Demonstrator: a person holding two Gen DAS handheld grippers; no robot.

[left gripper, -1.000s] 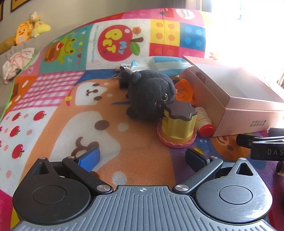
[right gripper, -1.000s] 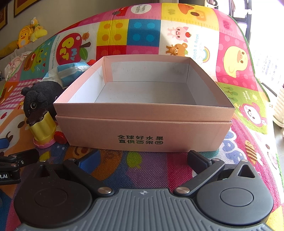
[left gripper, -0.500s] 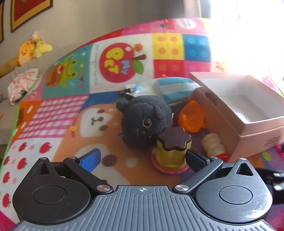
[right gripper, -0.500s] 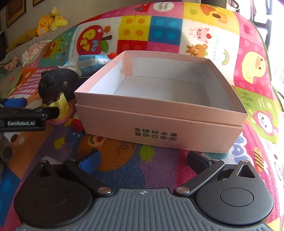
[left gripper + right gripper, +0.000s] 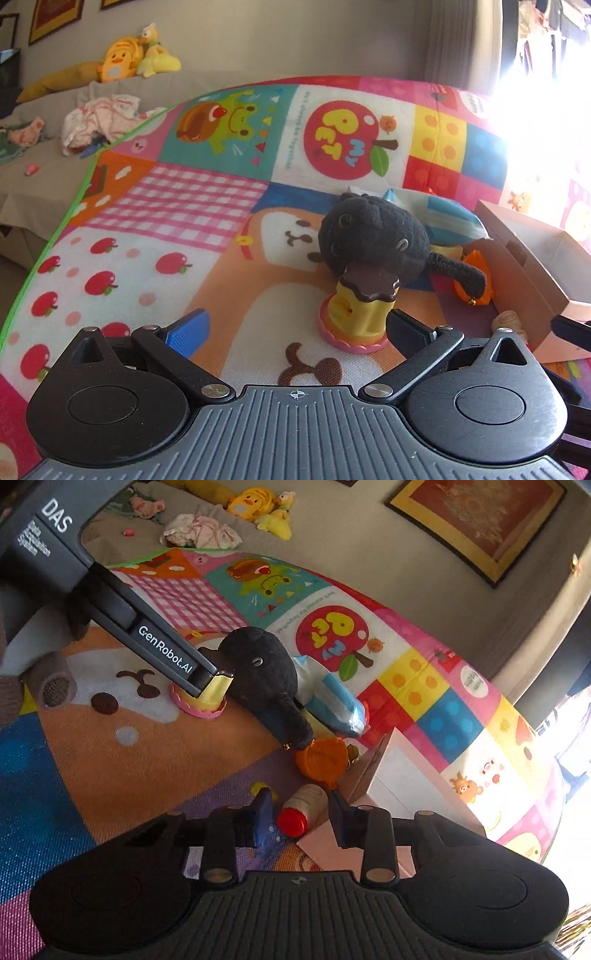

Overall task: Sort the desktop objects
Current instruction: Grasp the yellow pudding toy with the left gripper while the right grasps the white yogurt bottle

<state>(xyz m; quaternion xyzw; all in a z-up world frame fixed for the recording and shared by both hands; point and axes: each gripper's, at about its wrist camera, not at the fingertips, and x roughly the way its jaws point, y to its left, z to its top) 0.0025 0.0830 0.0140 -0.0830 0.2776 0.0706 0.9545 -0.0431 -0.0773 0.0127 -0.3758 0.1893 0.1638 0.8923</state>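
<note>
Centrally, a small red-capped bottle (image 5: 302,810) lies on the play mat (image 5: 110,760) beside the pink box (image 5: 402,786), bracketed by the right gripper (image 5: 298,821), whose jaws have just been closing. The left gripper (image 5: 297,330) is spread wide, its right finger beside a yellow pudding toy (image 5: 360,310).

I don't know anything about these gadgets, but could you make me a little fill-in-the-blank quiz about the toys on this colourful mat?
1. The small bottle lying next to the pink box has a ___ cap.
2. The yellow pudding toy stands on a ___ base.
3. The plush toy leaning over the pudding toy is ___ in colour.
4. The jaws of the left gripper stand ___.

Missing words: red; pink; black; open
</note>
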